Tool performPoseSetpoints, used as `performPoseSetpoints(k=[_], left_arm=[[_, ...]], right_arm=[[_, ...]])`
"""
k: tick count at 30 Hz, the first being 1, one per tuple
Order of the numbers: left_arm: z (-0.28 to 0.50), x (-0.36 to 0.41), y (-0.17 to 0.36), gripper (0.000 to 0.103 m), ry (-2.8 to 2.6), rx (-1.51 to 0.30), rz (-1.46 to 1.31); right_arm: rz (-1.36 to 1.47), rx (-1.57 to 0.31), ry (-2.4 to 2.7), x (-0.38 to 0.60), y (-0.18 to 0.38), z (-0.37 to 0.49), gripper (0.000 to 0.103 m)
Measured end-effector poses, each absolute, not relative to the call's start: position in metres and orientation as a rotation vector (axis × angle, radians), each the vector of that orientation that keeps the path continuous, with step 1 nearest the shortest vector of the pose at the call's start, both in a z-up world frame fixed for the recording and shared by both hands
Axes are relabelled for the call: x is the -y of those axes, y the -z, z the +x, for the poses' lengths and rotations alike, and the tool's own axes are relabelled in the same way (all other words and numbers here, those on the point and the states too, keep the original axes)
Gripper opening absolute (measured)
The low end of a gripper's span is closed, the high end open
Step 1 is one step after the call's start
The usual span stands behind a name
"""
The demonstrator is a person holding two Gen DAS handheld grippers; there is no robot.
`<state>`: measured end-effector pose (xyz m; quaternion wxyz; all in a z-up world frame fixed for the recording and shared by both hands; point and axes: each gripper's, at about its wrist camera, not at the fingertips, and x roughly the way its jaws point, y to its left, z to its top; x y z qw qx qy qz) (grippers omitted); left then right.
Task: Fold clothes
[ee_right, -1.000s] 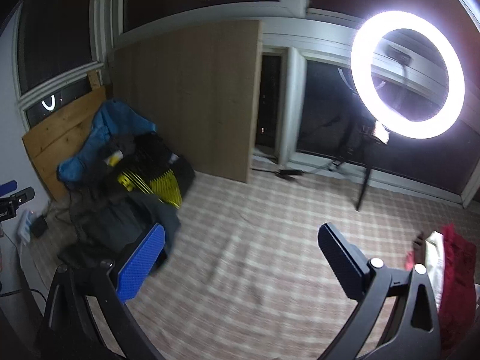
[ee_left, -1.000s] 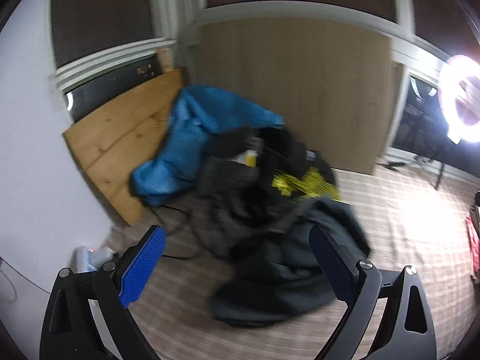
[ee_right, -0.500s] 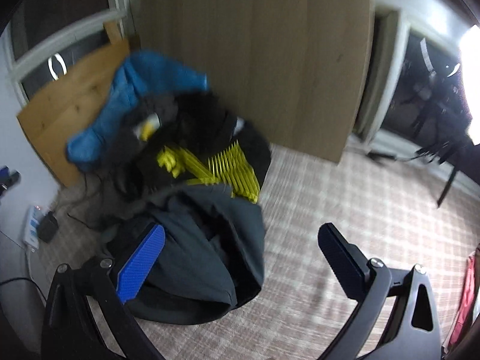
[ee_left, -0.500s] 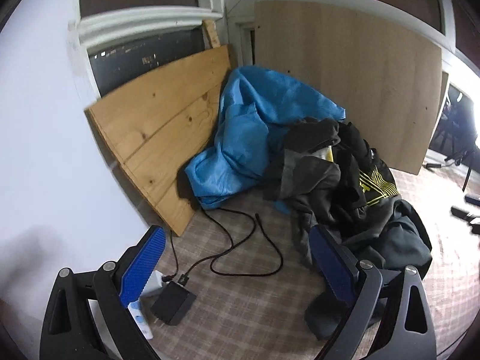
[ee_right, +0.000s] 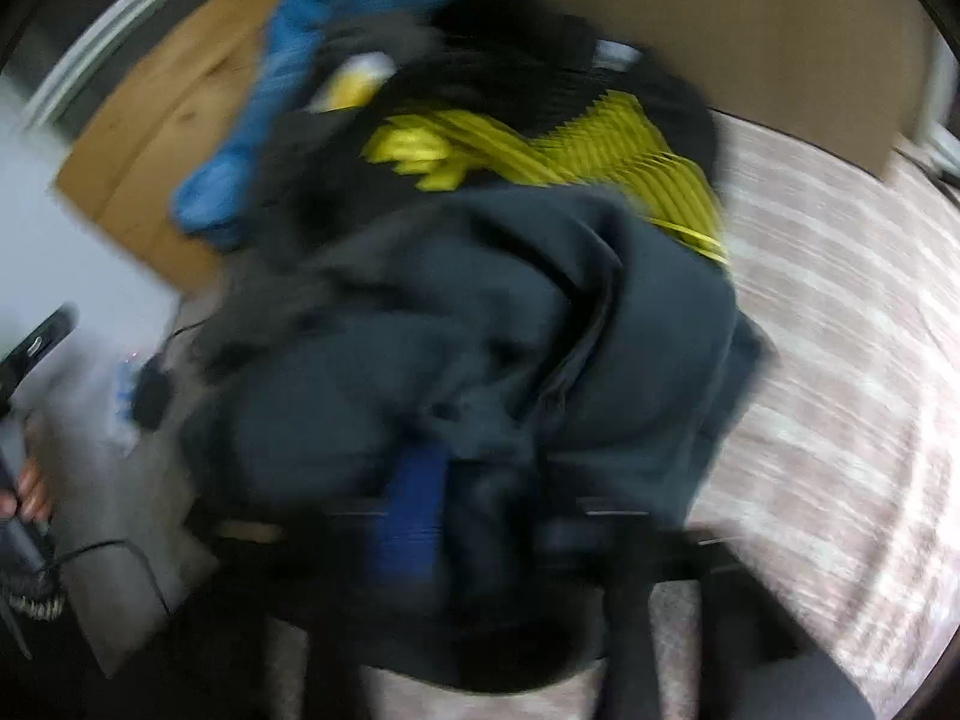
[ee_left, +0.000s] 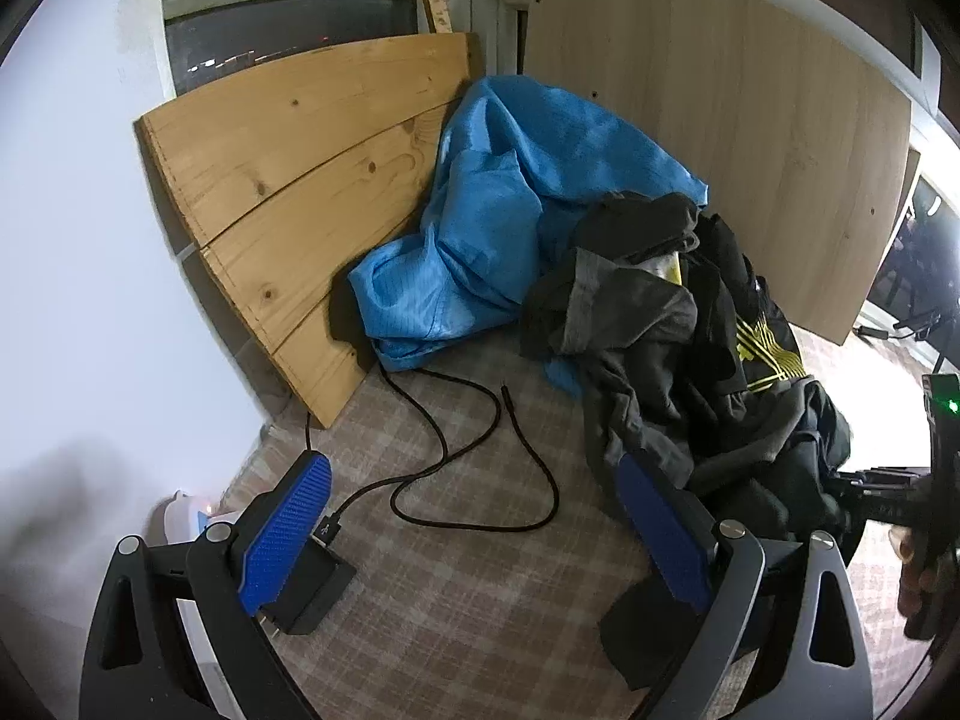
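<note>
Closing on the dark jacket [ee_right: 480, 330] since earlier — right gripper [ee_right: 456, 504] jaws blurred, grip unclear; left gripper [ee_left: 474, 534] jaws spread.

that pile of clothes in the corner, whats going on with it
A person holding two handheld grippers is starting to fold clothes. The right gripper is down in the dark garment at the front of the pile, though blur hides whether its fingers have closed. The left gripper is open above the checked floor, near a black cable. Nothing is folded yet.
</note>
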<state>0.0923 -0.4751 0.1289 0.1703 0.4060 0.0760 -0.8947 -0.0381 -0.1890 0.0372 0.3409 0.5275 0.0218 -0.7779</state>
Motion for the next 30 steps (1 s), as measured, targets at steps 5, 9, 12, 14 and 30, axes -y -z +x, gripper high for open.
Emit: performPoseSetpoints(k=[5, 9, 12, 14, 30], left_arm=[[0.096, 0.472, -0.14, 0.097, 2.549, -0.184, 1.138], [0.094, 0.469, -0.144, 0.097, 2.569, -0.158, 1.138], [0.088, 0.464, -0.142, 0.097, 2.592, -0.151, 1.151], [0.079, 0.457, -0.136, 0.097, 2.614, -0.147, 1.178], [0.006, 0.371, -0.005, 0.085, 2.62, -0.179, 1.692]], right_arm=[[1.068, -0.072, 2.1, 0.172, -0.12, -0.002, 0.008], [0.901, 0.031, 2.278, 0.084, -0.19, 0.027, 0.002], [0.847, 0.083, 2.517, 0.003, -0.216, 0.047, 0.0], [0.993, 0.067, 2.637, -0.039, -0.212, 0.044, 0.001], [1.559, -0.292, 2.109, 0.084, -0.017, -0.016, 0.077]])
